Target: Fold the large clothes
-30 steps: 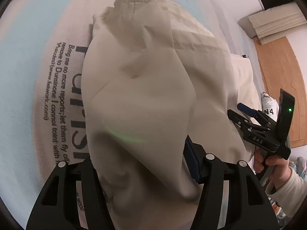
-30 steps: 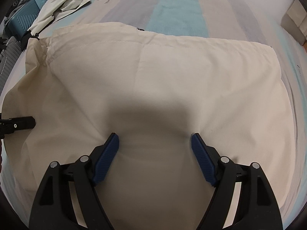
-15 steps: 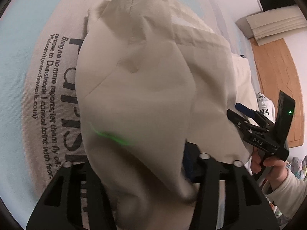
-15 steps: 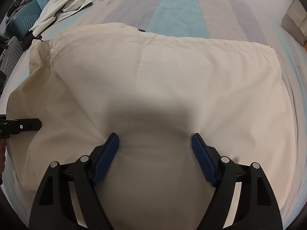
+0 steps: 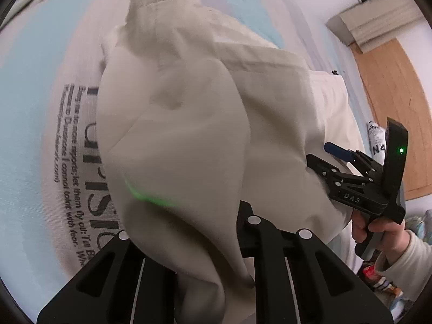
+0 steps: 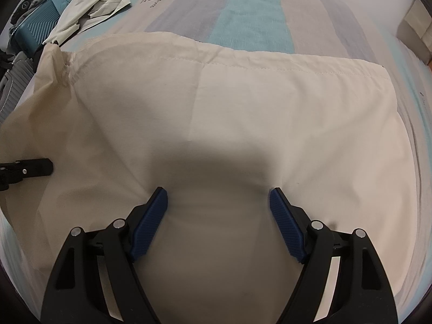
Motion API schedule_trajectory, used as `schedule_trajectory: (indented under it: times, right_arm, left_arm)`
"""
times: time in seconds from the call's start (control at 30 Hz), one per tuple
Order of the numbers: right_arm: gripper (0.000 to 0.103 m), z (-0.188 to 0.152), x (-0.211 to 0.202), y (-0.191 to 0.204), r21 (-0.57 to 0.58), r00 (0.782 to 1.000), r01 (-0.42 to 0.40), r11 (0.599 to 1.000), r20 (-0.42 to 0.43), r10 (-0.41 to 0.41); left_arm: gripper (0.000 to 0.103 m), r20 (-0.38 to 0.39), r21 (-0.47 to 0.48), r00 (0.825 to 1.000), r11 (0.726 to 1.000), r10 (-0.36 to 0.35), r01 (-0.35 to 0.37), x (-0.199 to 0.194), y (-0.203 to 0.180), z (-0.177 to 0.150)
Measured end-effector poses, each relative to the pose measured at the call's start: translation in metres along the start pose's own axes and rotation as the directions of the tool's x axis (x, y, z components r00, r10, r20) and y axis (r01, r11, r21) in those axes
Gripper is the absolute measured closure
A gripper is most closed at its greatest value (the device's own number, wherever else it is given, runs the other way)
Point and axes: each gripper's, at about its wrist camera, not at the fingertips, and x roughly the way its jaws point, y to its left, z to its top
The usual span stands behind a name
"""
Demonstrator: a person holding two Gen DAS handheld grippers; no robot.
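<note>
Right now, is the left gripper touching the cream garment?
Touching. The left wrist view shows the cream garment bunched between the left gripper's closed fingers, cloth draping over them.

Left hand-held gripper (image 5: 213,245) just closing on cloth, right (image 6: 218,202) agape.

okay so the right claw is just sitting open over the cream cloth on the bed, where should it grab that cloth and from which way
Probably the near hem of the cream cloth, coming straight down. The cloth lies flat on the striped bedsheet, so only an edge or a pinched ridge gives the open right claw purchase. The left claw is already shut on the raised side, its jaws having just closed on the fabric.
</note>
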Motion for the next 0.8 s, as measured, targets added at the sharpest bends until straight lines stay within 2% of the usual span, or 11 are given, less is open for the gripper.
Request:
schedule_trajectory:
  times: [0.2,0.4,0.8]
  right_arm:
    - [0.028,-0.001,0.000,0.001,-0.001,1.000,0.001,1.000,0.001,-0.001]
    - [0.028,-0.002,0.001,0.002,0.001,1.000,-0.001,1.000,0.011,0.001]
    - [0.028,-0.005,-0.001,-0.006,0.027,0.998,-0.052,0.998,0.040,0.051]
  left_arm:
    - [0.091,0.024,0.038,0.998,0.997,0.062,-0.063,-0.015,-0.035,0.003]
    - [0.091,0.047,0.026,0.997,0.997,0.068,-0.069,-0.024,-0.065,0.007]
    - [0.092,0.093,-0.033,0.994,0.998,0.064,-0.061,-0.040,-0.101,0.009]
